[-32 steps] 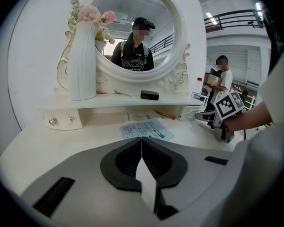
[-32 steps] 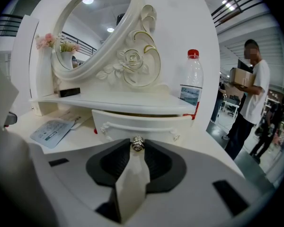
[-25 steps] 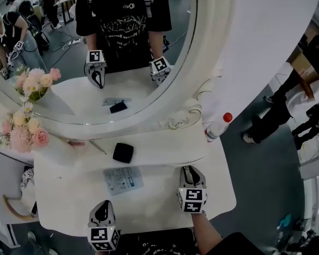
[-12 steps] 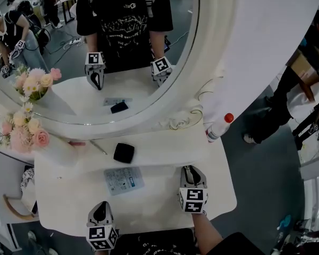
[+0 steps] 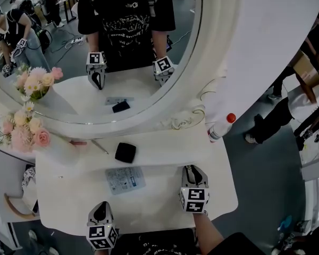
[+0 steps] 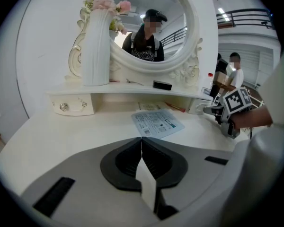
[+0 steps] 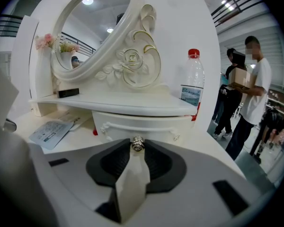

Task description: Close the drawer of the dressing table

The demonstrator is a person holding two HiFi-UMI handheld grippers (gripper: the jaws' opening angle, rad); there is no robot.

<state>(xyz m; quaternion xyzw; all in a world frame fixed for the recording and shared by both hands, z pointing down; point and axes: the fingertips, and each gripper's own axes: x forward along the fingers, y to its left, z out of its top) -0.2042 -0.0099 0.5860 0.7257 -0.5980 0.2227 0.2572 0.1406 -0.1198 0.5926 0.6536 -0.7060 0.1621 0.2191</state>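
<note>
White dressing table [image 5: 69, 195] below an oval mirror [image 5: 122, 52], a gripper at each front corner.

At far left, pink and cream flowers [image 5: 22, 134] stand in a tall white vase [image 6: 95, 46] on the raised shelf, with a small left drawer [image 6: 70, 106] under it. The left gripper [image 6: 141, 141] hangs over the front edge with its jaws pressed together and nothing between them. Ahead of it a printed leaflet [image 5: 125, 179] lies flat on the tabletop, and a black case [image 5: 125, 152] sits on the shelf just behind. Further right, the right gripper [image 7: 137, 149] has its jaws clamped on the knob [image 7: 137, 144] of the right drawer [image 7: 137, 123], which sits under the shelf's right end. A clear bottle [image 7: 192, 86] with a red cap stands beside that end. People stand on the floor at far right.
</note>
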